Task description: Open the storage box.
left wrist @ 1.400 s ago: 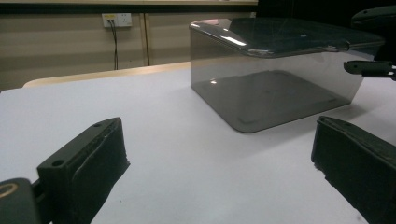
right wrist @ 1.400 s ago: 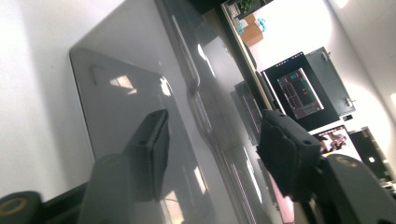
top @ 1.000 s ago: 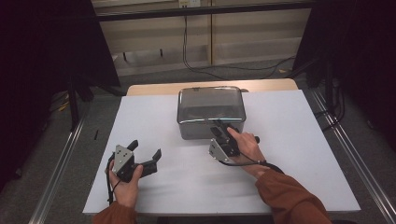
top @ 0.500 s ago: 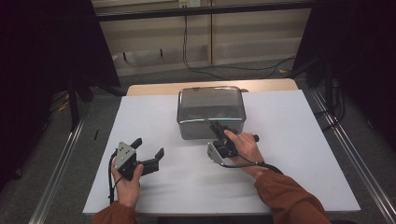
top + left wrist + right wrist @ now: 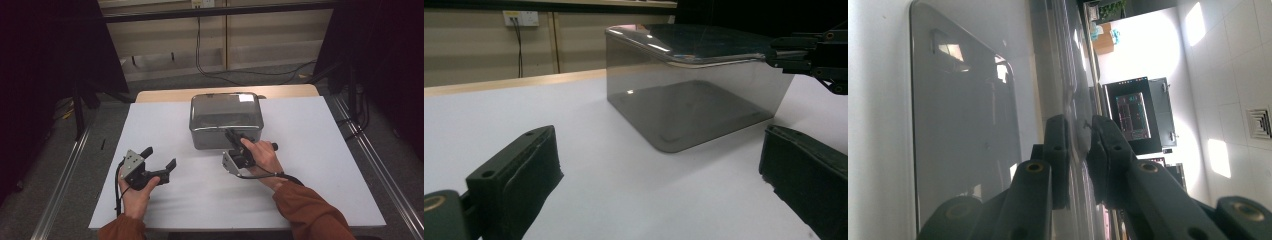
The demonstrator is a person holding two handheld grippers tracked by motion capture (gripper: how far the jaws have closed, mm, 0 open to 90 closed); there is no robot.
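A smoky grey, see-through box [image 5: 226, 117] with a rolled rim stands at the back middle of the white table [image 5: 310, 165]. My right gripper [image 5: 234, 136] reaches its near rim from the front and is shut on it. In the right gripper view the two fingers [image 5: 1057, 150] pinch the box's thin wall [image 5: 968, 125] at the right gripper [image 5: 1078, 145]. My left gripper [image 5: 160, 157] rests open at the front left, well short of the box, with nothing between its jaws. Past its fingers [image 5: 519, 170], the left gripper view shows the box [image 5: 684, 100] and the right gripper [image 5: 809, 55] on the rim.
A bare wooden strip [image 5: 160, 95] runs behind the white sheet. Metal rails [image 5: 65, 185] line both sides of the table. Cables [image 5: 215, 70] lie on the floor beyond, under a dark frame. White surface lies between the two grippers.
The right gripper's jaws have come together on the box's near rim. Both hands have stayed where they were, and the left gripper is unchanged.
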